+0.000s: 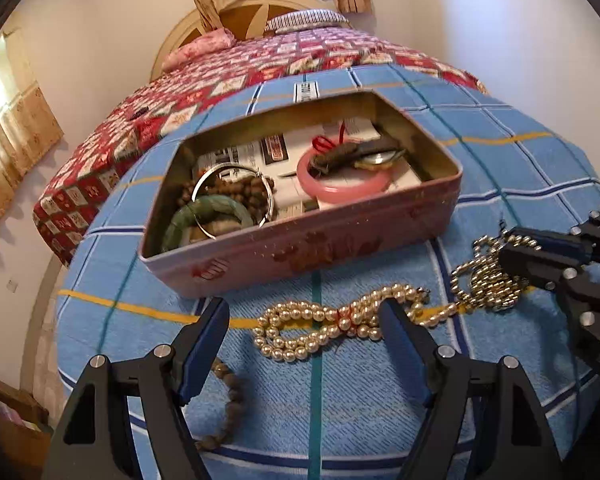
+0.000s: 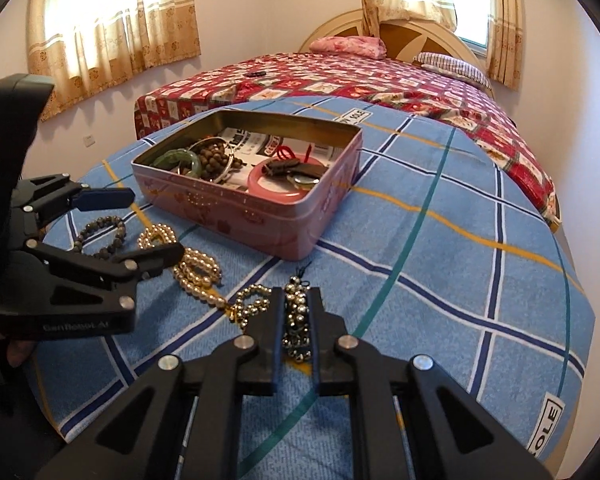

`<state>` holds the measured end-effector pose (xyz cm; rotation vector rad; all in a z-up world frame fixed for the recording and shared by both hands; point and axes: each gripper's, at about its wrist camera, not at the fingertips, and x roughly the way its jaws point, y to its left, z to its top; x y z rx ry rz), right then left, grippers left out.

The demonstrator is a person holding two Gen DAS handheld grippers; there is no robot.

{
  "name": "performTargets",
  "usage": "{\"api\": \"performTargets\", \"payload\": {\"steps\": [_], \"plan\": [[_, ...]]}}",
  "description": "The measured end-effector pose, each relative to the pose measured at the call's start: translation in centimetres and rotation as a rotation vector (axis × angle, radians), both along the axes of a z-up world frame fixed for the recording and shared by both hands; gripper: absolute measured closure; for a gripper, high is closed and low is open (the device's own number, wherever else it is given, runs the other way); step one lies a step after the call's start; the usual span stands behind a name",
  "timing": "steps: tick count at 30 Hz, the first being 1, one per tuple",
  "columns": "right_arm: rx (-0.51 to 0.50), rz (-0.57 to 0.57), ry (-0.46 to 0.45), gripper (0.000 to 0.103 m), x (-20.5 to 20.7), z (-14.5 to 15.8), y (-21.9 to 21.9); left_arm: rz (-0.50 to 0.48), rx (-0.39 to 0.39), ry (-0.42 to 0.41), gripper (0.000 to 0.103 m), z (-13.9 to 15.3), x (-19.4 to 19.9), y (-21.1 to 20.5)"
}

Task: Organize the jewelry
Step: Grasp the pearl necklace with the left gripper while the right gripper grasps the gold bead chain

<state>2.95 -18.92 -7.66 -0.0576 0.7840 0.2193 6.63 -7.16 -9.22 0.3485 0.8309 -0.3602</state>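
A cream pearl necklace [image 1: 332, 322] lies looped on the blue checked blanket [image 1: 340, 400], in front of an open pink tin [image 1: 300, 252]. My left gripper [image 1: 304, 320] stands open just above it, one finger on each side of the loops; it also shows as the left gripper [image 2: 152, 224] in the right wrist view, over the pearl necklace [image 2: 196, 268]. My right gripper [image 2: 296, 294] is shut on a bunched silver bead chain [image 2: 298, 312], which rests on the blanket. From the left wrist view, the right gripper [image 1: 512, 252] pinches the silver chain [image 1: 484, 280] at the right.
The tin [image 2: 260, 220] holds a green bangle [image 1: 188, 216], a silver bangle [image 1: 236, 196], brown beads, a pink bangle [image 1: 340, 184] and a watch. A dark bead bracelet [image 2: 100, 232] lies left of the pearls. A bed with a red quilt [image 2: 340, 76] stands behind.
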Motion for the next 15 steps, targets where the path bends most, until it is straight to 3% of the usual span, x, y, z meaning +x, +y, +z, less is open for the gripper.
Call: {"api": "performTargets", "payload": {"steps": [2, 4, 5, 7, 8, 10, 15], "plan": [[-0.001, 0.001, 0.007, 0.09, 0.1, -0.1, 0.0, -0.003, -0.02, 0.023, 0.026, 0.0, 0.2, 0.2], [-0.003, 0.004, 0.009, 0.09, 0.0, -0.2, 0.0, -0.021, -0.072, 0.053, 0.049, 0.0, 0.4, 0.7], [-0.004, 0.005, 0.01, 0.09, 0.0, -0.3, 0.1, -0.032, -0.095, 0.072, 0.071, 0.0, 0.4, 0.8], [-0.005, 0.009, 0.01, 0.09, 0.0, -0.3, 0.2, -0.041, -0.079, 0.07, 0.082, 0.1, 0.3, 0.7], [-0.005, 0.01, 0.01, 0.09, -0.1, -0.4, 0.2, -0.043, -0.084, 0.076, 0.082, 0.1, 0.3, 0.9], [-0.005, 0.012, 0.009, 0.09, 0.0, -0.3, 0.3, -0.036, -0.083, 0.075, 0.099, 0.2, 0.2, 1.2], [0.005, 0.01, -0.016, 0.09, -0.4, 0.4, 0.2, -0.025, -0.098, 0.066, 0.103, 1.0, 0.0, 2.5]]}}
